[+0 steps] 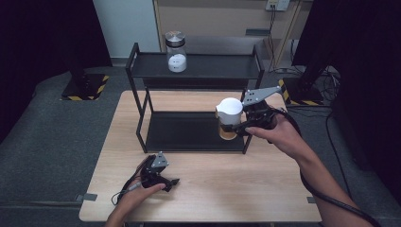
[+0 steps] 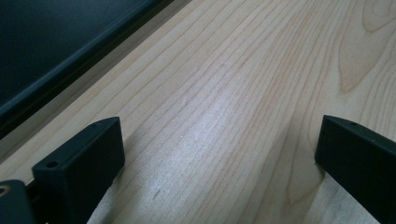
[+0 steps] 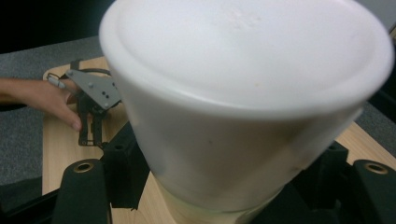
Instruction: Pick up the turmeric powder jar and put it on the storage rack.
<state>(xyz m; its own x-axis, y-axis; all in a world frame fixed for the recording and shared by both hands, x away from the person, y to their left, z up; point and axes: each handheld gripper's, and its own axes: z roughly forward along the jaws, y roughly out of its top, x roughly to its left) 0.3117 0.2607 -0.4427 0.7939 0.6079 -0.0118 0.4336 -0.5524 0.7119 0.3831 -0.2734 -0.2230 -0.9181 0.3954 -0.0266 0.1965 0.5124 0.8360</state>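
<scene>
My right gripper (image 1: 232,128) is shut on a jar (image 1: 230,118) that has a wide white lid and a tan lower part. It holds the jar in the air over the right end of the black rack's lower shelf (image 1: 184,132). The right gripper view looks up close at the jar (image 3: 243,93), with a black jaw pressed against each side of its body. My left gripper (image 1: 172,181) lies on the wooden table (image 1: 213,189) near the front left, held by a hand. In the left gripper view its jaws (image 2: 219,154) stand wide open over bare wood.
On the two-tier black rack's top shelf (image 1: 208,66) stands a glass jar (image 1: 176,52) with a metal lid and white contents. Rack posts rise at the corners beside the held jar. Cables trail from both grippers. Dark floor surrounds the table.
</scene>
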